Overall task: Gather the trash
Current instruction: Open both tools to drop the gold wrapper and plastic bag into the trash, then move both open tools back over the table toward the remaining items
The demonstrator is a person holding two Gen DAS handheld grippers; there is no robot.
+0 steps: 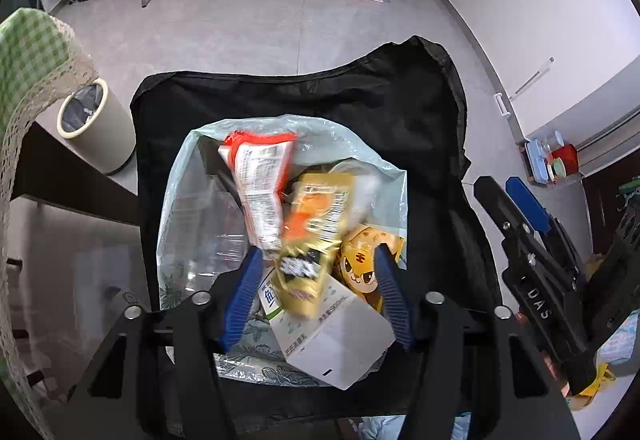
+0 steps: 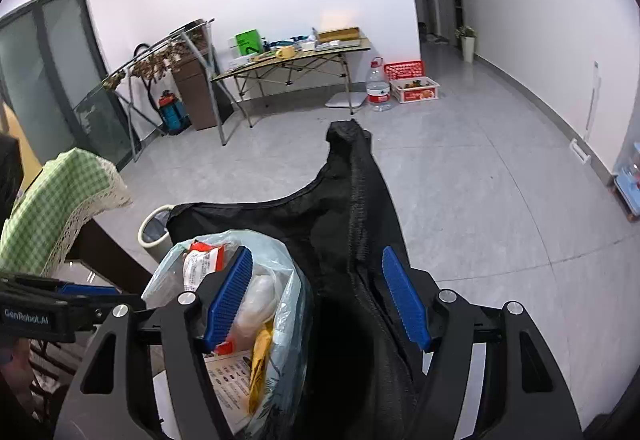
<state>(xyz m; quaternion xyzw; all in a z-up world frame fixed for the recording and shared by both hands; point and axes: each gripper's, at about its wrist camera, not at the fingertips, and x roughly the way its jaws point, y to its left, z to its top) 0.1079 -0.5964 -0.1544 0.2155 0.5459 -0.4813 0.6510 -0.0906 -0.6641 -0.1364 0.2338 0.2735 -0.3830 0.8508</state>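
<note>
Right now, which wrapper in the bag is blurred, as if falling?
The gold and orange wrapper, between the left gripper's open jaws; the red and white wrapper looks sharp.

A pale blue-green plastic bag (image 1: pixel 180 200) sits against a black fabric bag (image 1: pixel 320 100). Inside lie a red-and-white wrapper (image 1: pixel 260 176), a gold-and-orange packet (image 1: pixel 320 216), a yellow pouch with a cartoon tiger face (image 1: pixel 360 260) and a white carton (image 1: pixel 340 344) (printed in green). The left claw (image 1: pixel 316 264) has blue ribbed pads on black arms. A green-and-white checked cloth (image 1: pixel 28 52) has cream lace edging, beside a beige bin (image 1: pixel 104 128) on the grey floor (image 1: pixel 240 36).
</note>
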